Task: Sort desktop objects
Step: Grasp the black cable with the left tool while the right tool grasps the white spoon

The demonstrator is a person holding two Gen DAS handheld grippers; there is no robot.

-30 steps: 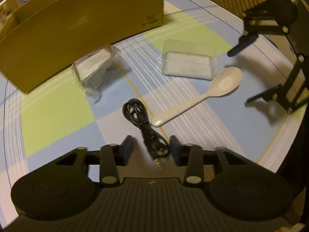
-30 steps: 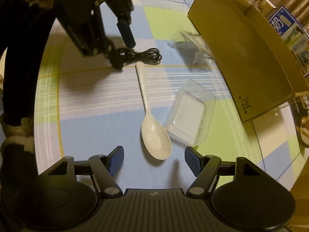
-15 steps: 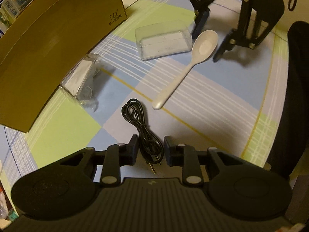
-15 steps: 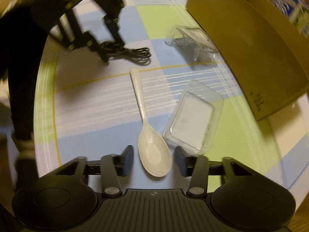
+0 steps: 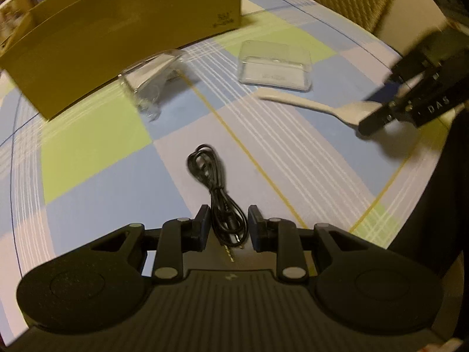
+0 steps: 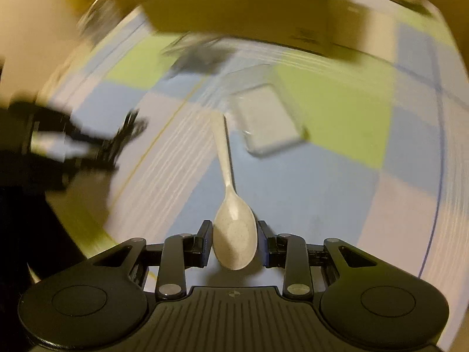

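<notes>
A coiled black audio cable [image 5: 215, 193] sits between the fingers of my left gripper [image 5: 228, 223], which is shut on it; its gold plugs point back toward the camera. My right gripper [image 6: 234, 234] is shut on the bowl of a speckled white spoon [image 6: 231, 234], held just above the checked tablecloth [image 6: 307, 199] with its handle pointing forward. In the left wrist view the spoon [image 5: 316, 105] hangs at the right in the right gripper [image 5: 390, 102]. The left gripper [image 6: 117, 143] shows as a dark blur at the left of the right wrist view.
A clear plastic box [image 5: 275, 67] lies upside down on the cloth, beside a crumpled clear packet [image 5: 149, 79]. A large brown cardboard box [image 5: 117, 29] stands along the far side. The table edge curves close on the right [image 5: 410, 193].
Both grippers have shut, the left on the cable, the right on the spoon's bowl. The spoon has come up off the cloth and swung round. The right wrist view is blurred by motion.
</notes>
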